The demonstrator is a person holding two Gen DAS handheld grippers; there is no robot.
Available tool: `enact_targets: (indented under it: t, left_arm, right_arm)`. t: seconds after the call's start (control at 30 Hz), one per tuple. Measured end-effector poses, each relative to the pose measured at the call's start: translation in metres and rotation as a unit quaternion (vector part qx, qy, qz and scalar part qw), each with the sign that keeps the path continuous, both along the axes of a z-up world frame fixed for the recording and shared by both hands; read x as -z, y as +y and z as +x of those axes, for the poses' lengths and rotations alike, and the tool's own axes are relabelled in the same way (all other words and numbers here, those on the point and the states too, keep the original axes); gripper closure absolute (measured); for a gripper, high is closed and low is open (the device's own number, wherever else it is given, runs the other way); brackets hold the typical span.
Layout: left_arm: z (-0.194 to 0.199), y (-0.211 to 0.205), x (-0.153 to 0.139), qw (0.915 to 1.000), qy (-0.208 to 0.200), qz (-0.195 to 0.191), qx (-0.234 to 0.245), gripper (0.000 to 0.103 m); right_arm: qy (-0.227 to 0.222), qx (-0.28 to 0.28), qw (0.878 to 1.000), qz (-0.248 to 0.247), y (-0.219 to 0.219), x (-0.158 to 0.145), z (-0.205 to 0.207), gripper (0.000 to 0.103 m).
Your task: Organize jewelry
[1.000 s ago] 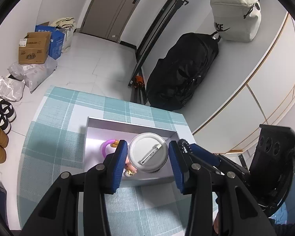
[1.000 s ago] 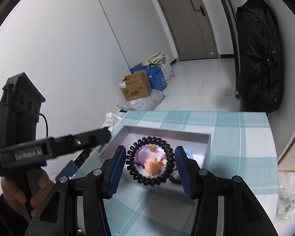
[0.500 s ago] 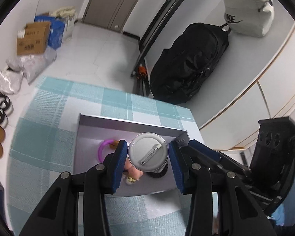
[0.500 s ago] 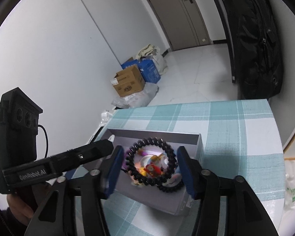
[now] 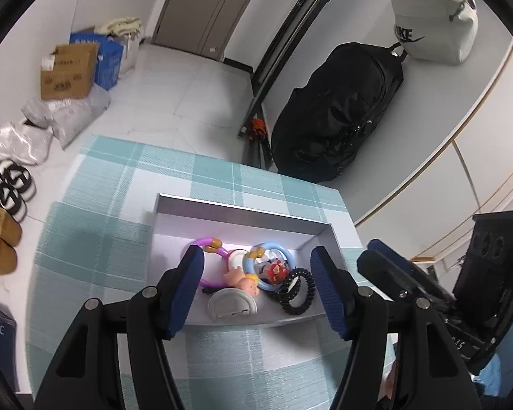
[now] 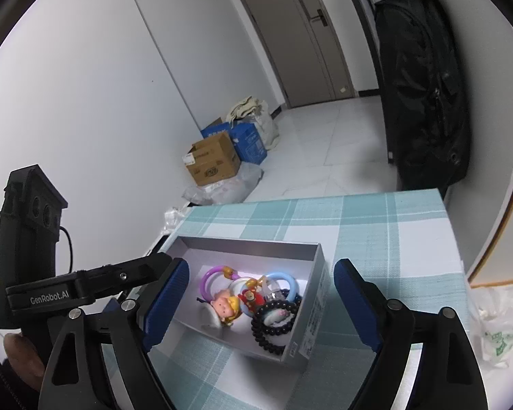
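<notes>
Two claws hang over one shallow grey box on the table, which wears a teal checked cloth, and every place below is told from that box. Going left to right in the left wrist view: the left claw stands spread, its jaws having just been opening, with nothing pressed between its blue pads. Its fingers straddle the box's near wall, so the jewelry lies just beyond and between them. At the box's left lies a purple ring, and against the near wall leans a round silver badge, free of the pads. Next comes a small doll figure, then a light blue ring, and in the near right corner of the box a black coil bracelet.

In the right wrist view the right claw is spread wide too, its jaws having just been opening, and it holds nothing. The black bracelet rests in the box's near right corner, between the fingers but touching neither; whether it lies flat or props on the other pieces is hard to say. The left claw's body sits off the box's left side.
</notes>
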State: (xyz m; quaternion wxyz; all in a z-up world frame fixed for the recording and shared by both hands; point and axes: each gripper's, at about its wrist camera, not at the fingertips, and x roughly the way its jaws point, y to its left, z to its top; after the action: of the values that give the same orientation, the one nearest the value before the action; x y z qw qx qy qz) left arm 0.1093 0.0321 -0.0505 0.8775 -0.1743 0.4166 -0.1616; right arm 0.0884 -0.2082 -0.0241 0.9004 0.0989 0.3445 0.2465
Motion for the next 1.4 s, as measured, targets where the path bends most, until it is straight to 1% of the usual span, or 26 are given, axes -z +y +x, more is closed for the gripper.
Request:
enact_targets:
  t: [0.3, 0.57, 0.8, 0.87, 1.0, 1.13, 1.3, 1.4]
  left_arm:
    - [-0.016, 0.002, -0.011, 0.9976, -0.047, 0.042, -0.028, 0.043]
    - [-0.026, 0.002, -0.014, 0.9945, -0.068, 0.068, -0.041, 0.04]
    - [-0.036, 0.003, -0.02, 0.9907, -0.092, 0.083, -0.055, 0.031]
    - [-0.037, 0.003, -0.021, 0.99, -0.096, 0.086, -0.058, 0.028]
    - [-0.041, 0.003, -0.023, 0.9876, -0.105, 0.097, -0.066, 0.026]
    - [-0.042, 0.004, -0.024, 0.986, -0.11, 0.103, -0.072, 0.025]
    - [-0.042, 0.006, -0.023, 0.9874, -0.101, 0.1, -0.069, 0.025]
    - [-0.043, 0.005, -0.024, 0.9867, -0.104, 0.103, -0.072, 0.025]
  right_arm:
    - [-0.029, 0.004, 1.0, -0.007, -0.002, -0.007, -0.016, 0.014]
    - [-0.046, 0.003, 0.999, -0.01, -0.001, -0.011, -0.028, 0.011]
    - [-0.061, -0.004, 0.998, -0.016, 0.001, -0.012, -0.037, 0.009]
    - [-0.062, -0.005, 0.998, -0.017, 0.002, -0.011, -0.039, 0.008]
    - [-0.066, -0.006, 0.998, -0.021, 0.002, -0.011, -0.044, 0.007]
    - [-0.067, -0.004, 0.998, -0.021, 0.001, -0.011, -0.045, 0.007]
    - [-0.066, -0.003, 0.998, -0.023, 0.002, -0.011, -0.046, 0.006]
    - [-0.066, -0.005, 0.998, -0.022, 0.002, -0.011, -0.047, 0.006]
